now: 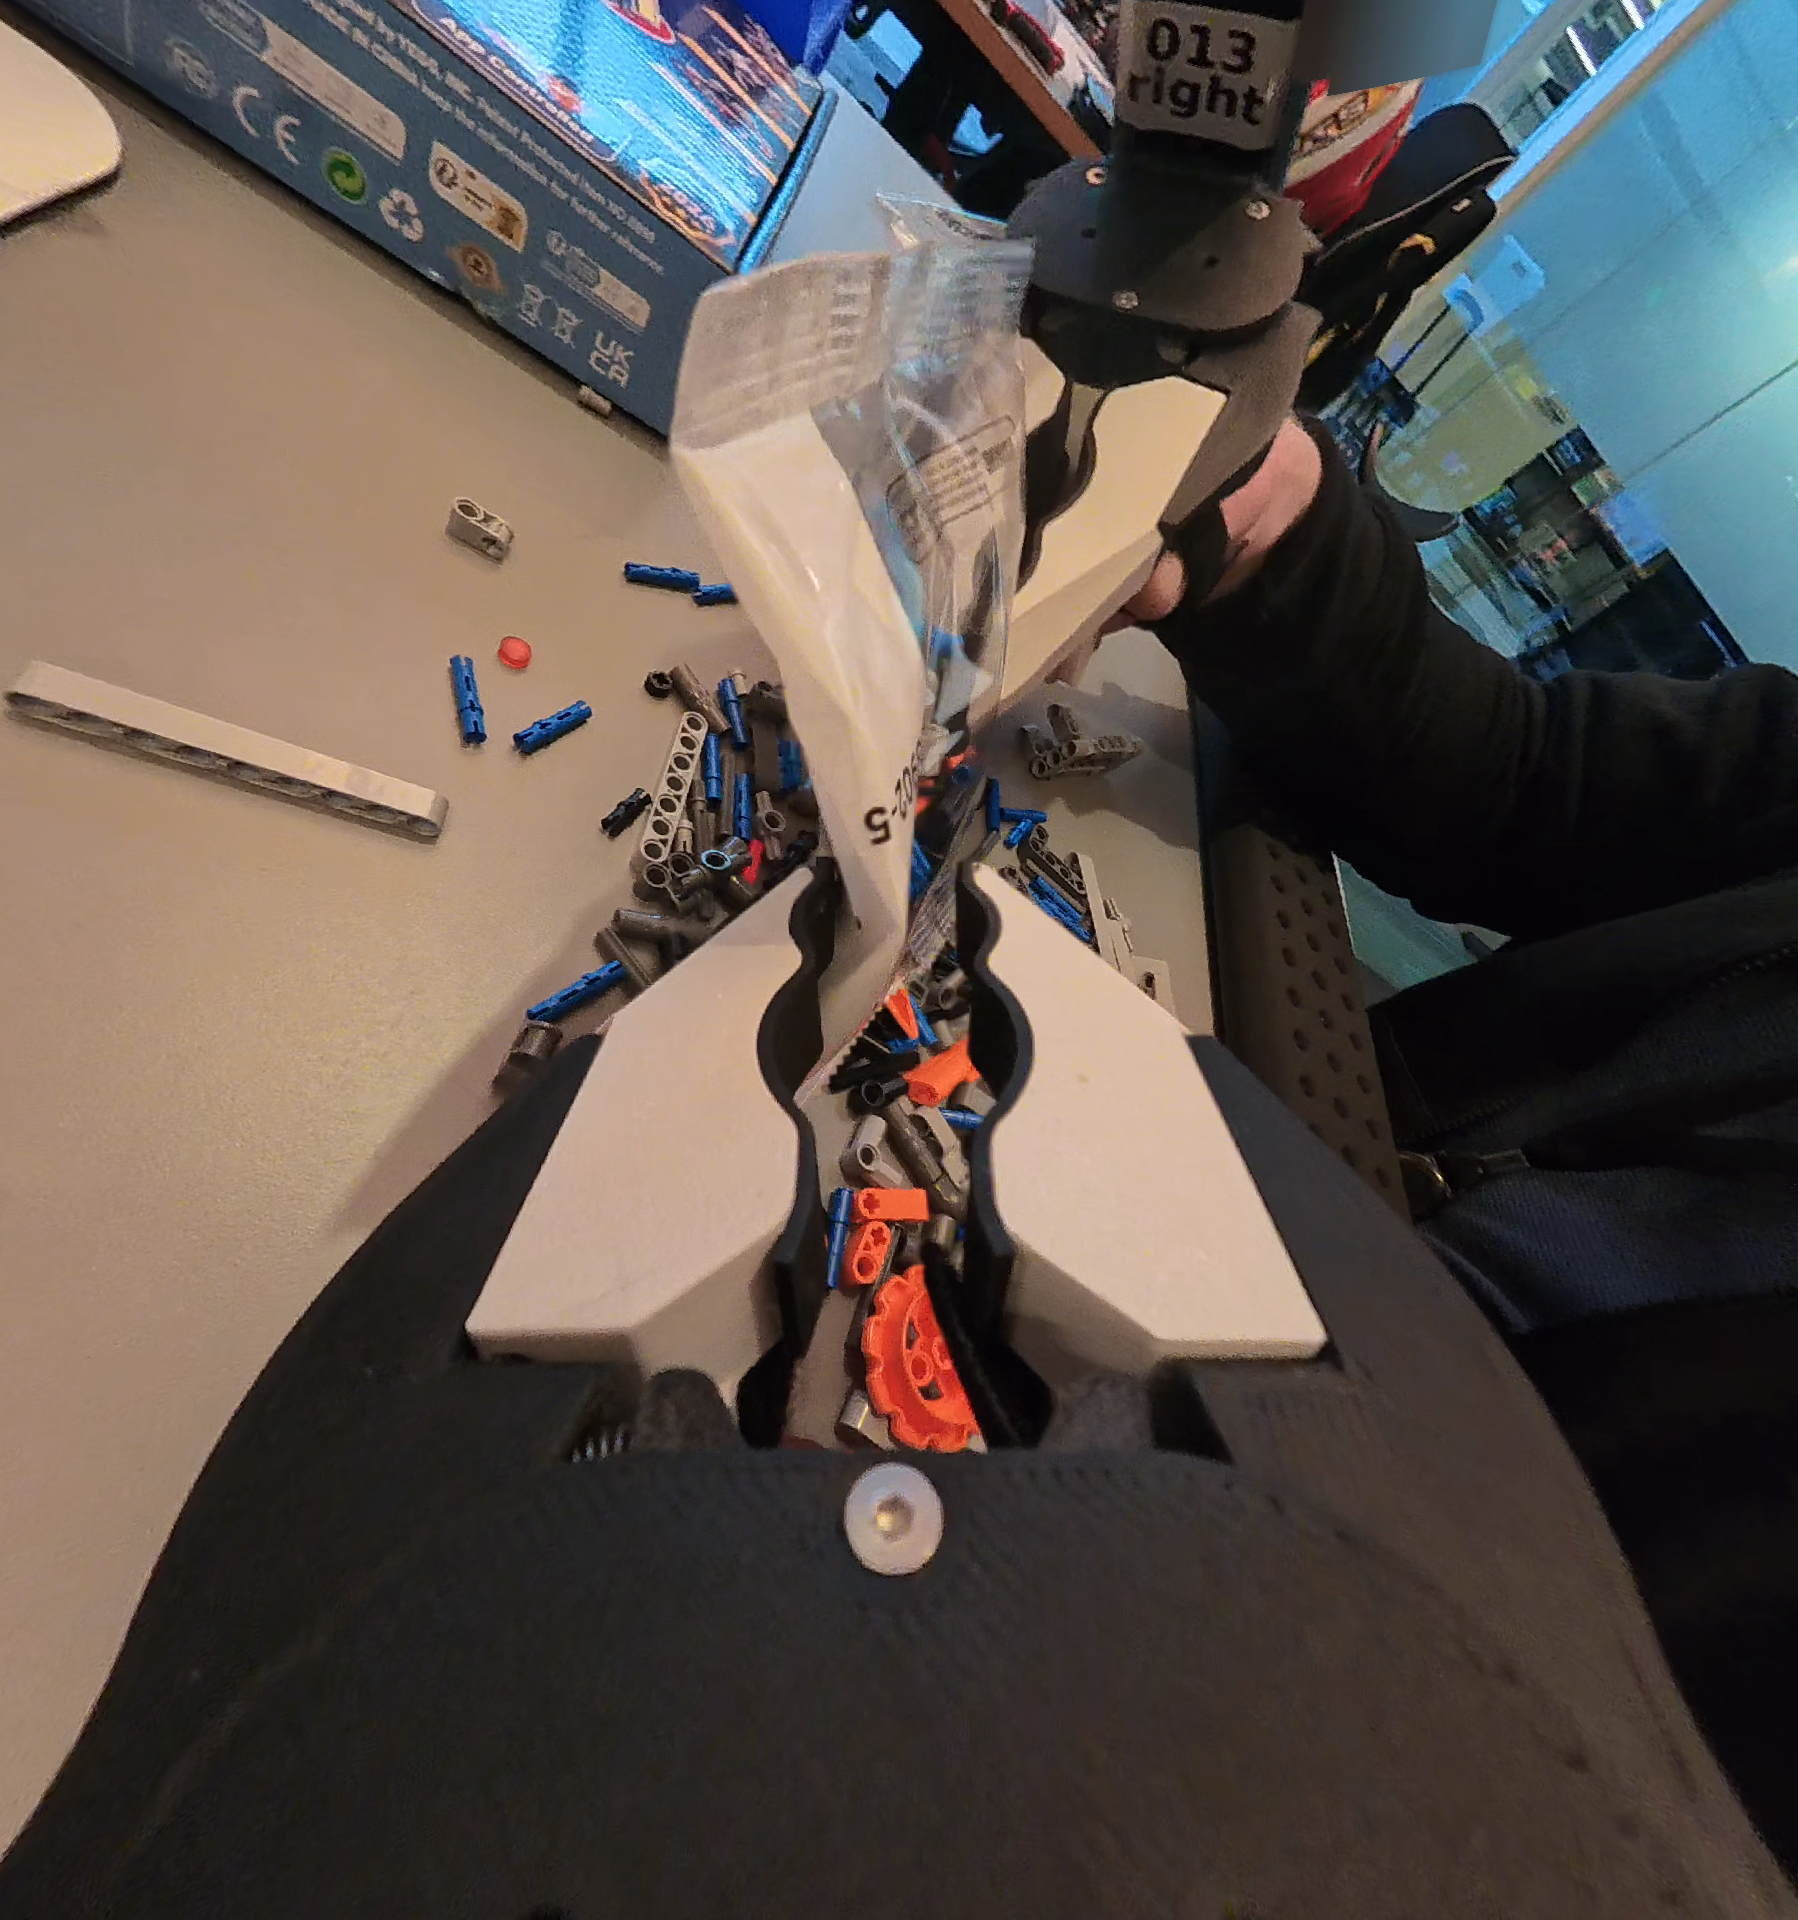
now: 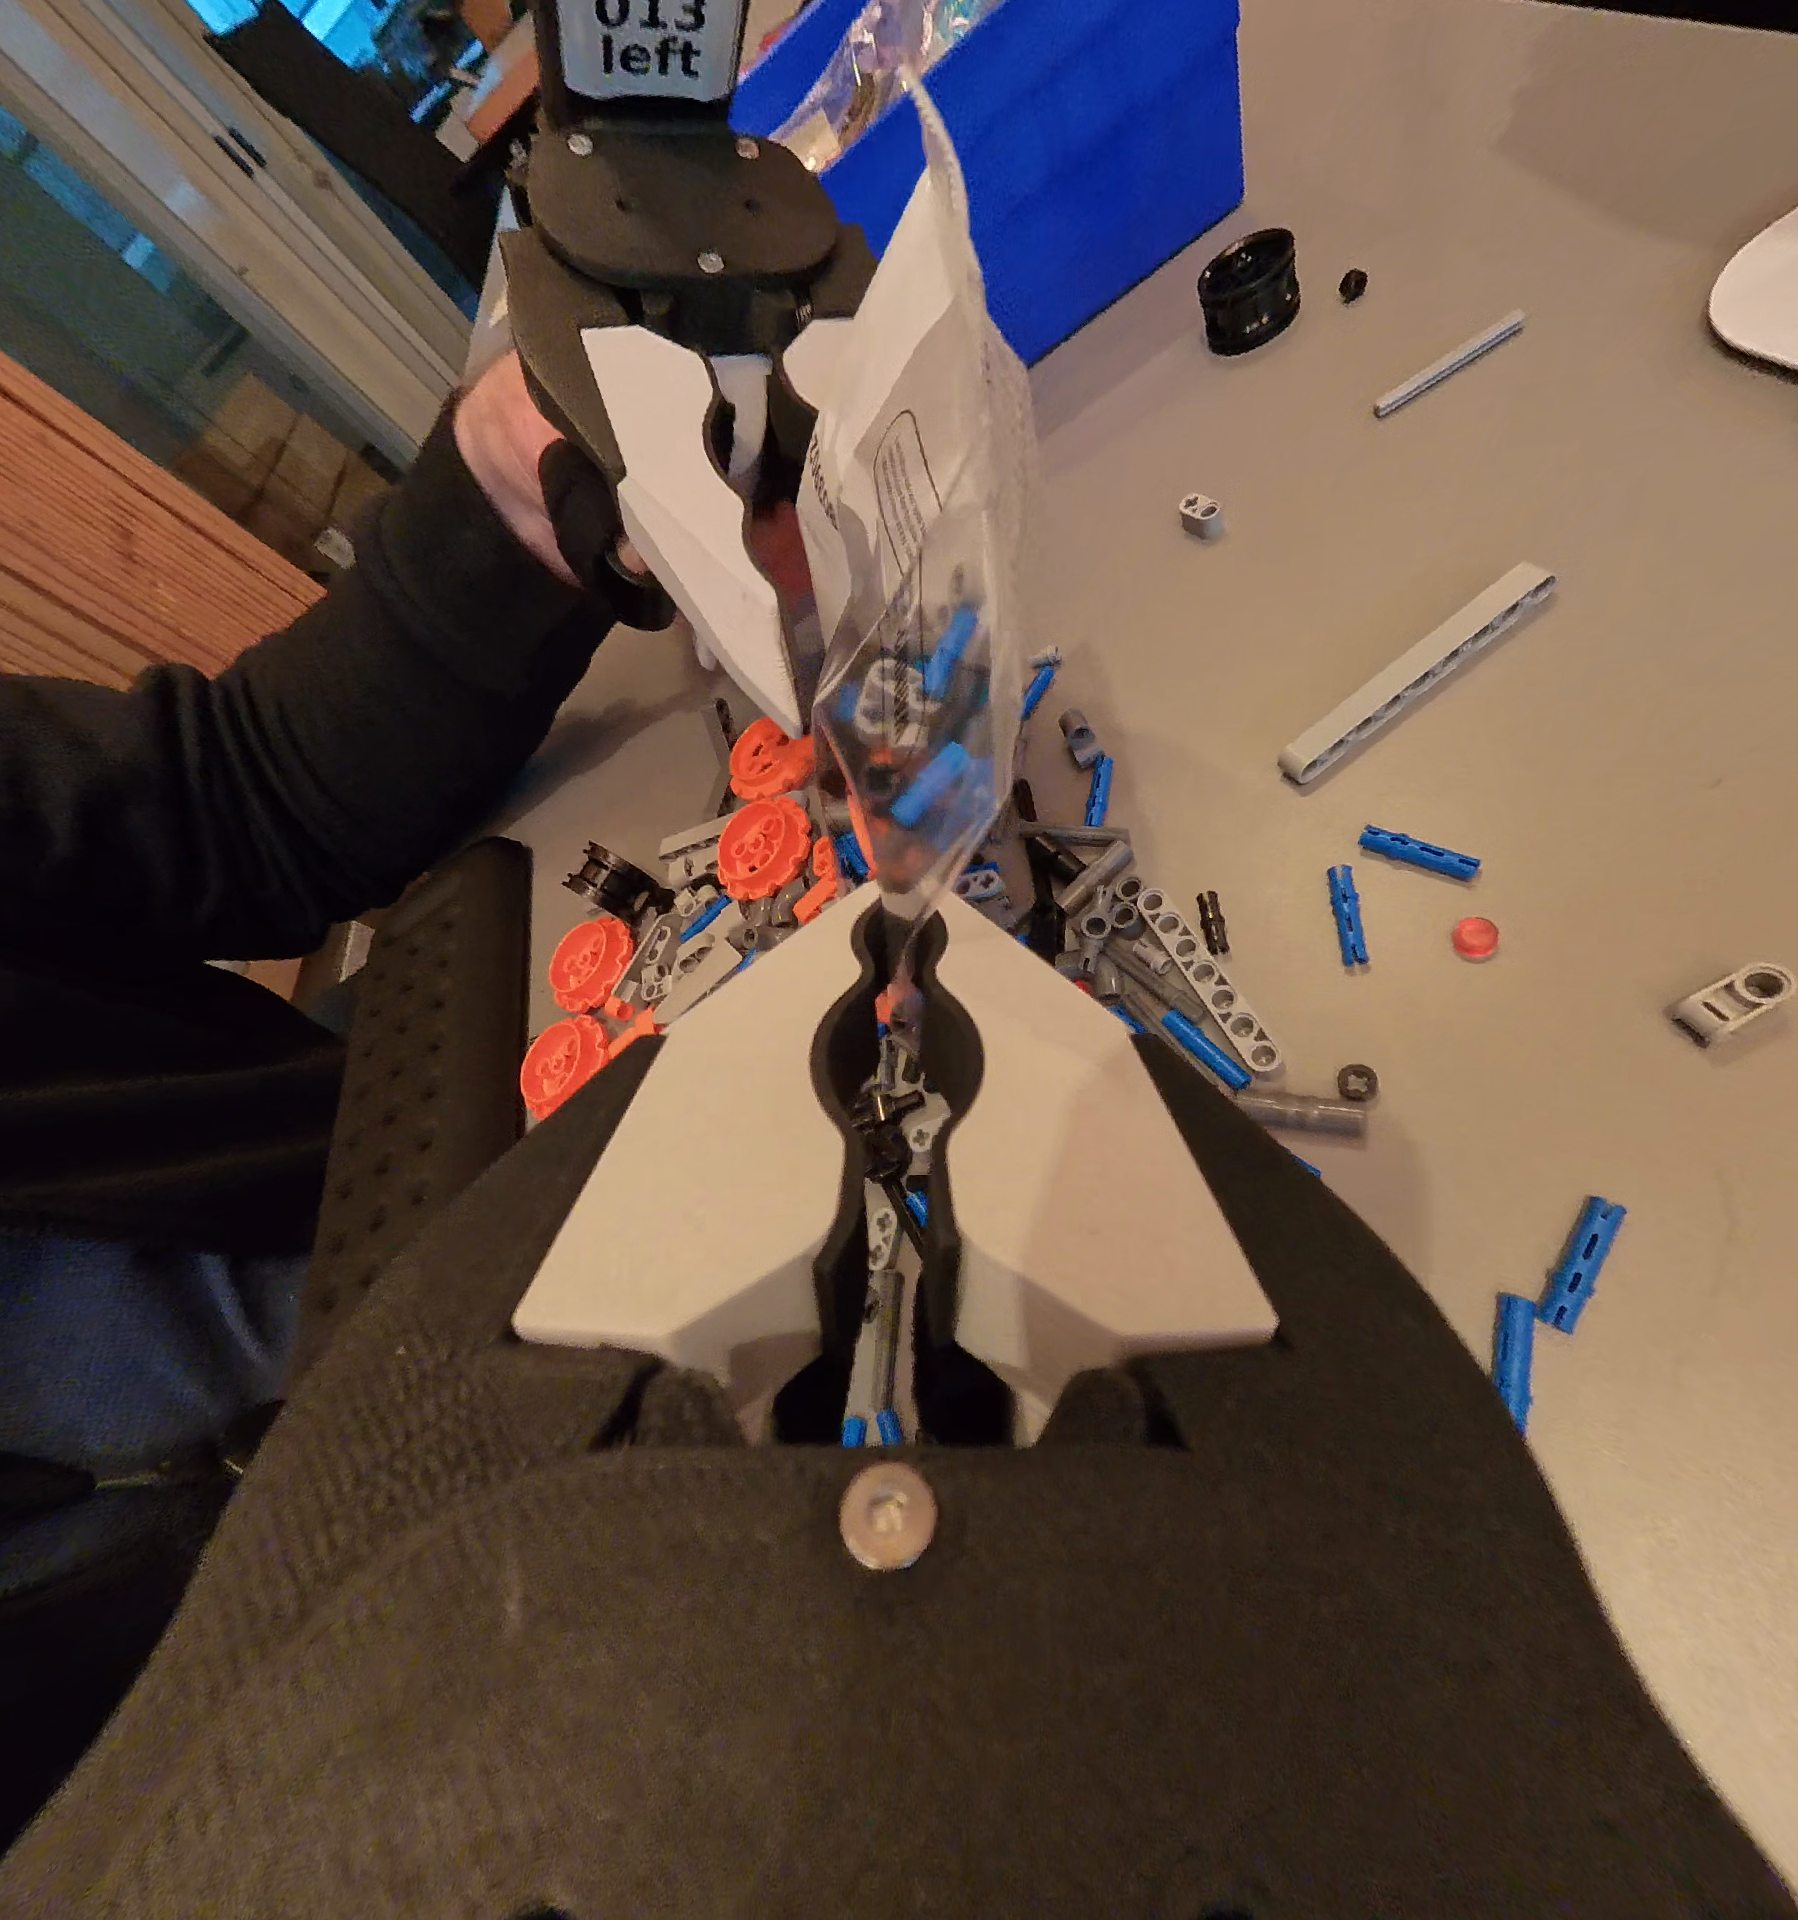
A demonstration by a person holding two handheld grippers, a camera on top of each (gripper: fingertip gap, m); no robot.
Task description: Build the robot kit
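A clear plastic bag (image 2: 916, 582) is held above a grey table (image 1: 199, 468), pinched at one corner by the left gripper (image 1: 890, 914) and at another by the right gripper (image 2: 900, 925), both clenched on it. Many small building pieces (image 2: 1113, 935) are heaped on the table beneath; a few remain inside the bag. Whether the bag's opening faces down cannot be made out.

place: office-like room with toy-brick building bench | grey table (image 2: 1497, 644) strewn with small brick parts (image 2: 1113, 935); blue set box (image 1: 479, 135) at 11 o'clock in left wrist view; glass partitions (image 1: 1653, 343) at 2 o'clock; perforated chair (image 2: 417, 1049)
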